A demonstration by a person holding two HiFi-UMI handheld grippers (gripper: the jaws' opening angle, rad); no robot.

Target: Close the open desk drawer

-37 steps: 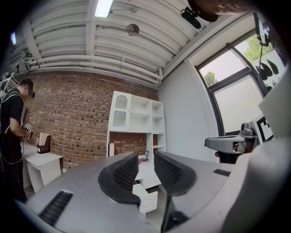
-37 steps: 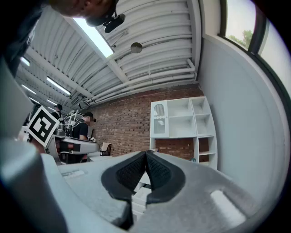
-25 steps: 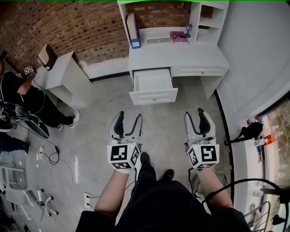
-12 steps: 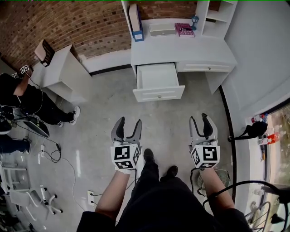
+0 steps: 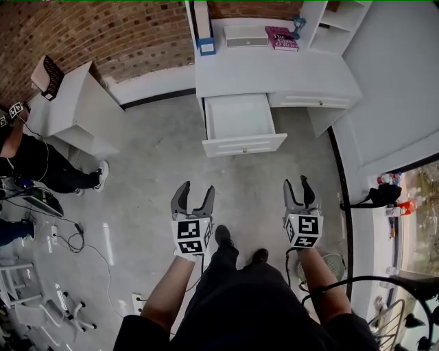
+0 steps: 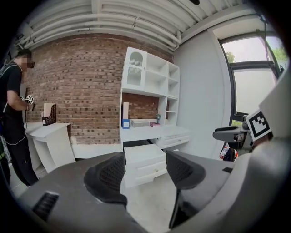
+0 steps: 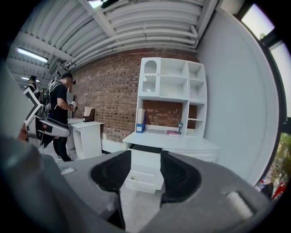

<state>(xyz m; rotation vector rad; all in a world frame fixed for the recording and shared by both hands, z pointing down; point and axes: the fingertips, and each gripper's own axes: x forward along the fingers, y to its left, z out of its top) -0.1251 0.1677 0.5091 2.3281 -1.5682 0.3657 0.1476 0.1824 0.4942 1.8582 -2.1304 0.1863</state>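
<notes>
A white desk [image 5: 274,72] stands against the brick wall, and its left drawer [image 5: 241,127] is pulled out over the floor, empty inside. The drawer front [image 5: 243,145] carries a small knob. Both grippers hang over the grey floor well short of the drawer. My left gripper [image 5: 193,195] is open with nothing between its jaws, and the drawer [image 6: 144,163] shows through its gap. My right gripper [image 5: 296,186] is open and empty too, its jaws framing the drawer [image 7: 143,175].
A second white desk [image 5: 75,110] stands left of the drawer with a dark file rack [image 5: 46,77] on it. A person [image 5: 31,164] stands at the far left among cables. Books [image 5: 281,38] and a blue box [image 5: 202,20] sit on the desk. A window wall [image 5: 405,206] runs along the right.
Both grippers have moved forward with me toward the desk; the drawer sits lower and larger in the head view. The right gripper's jaws look narrower than before. The drawer stays open.
</notes>
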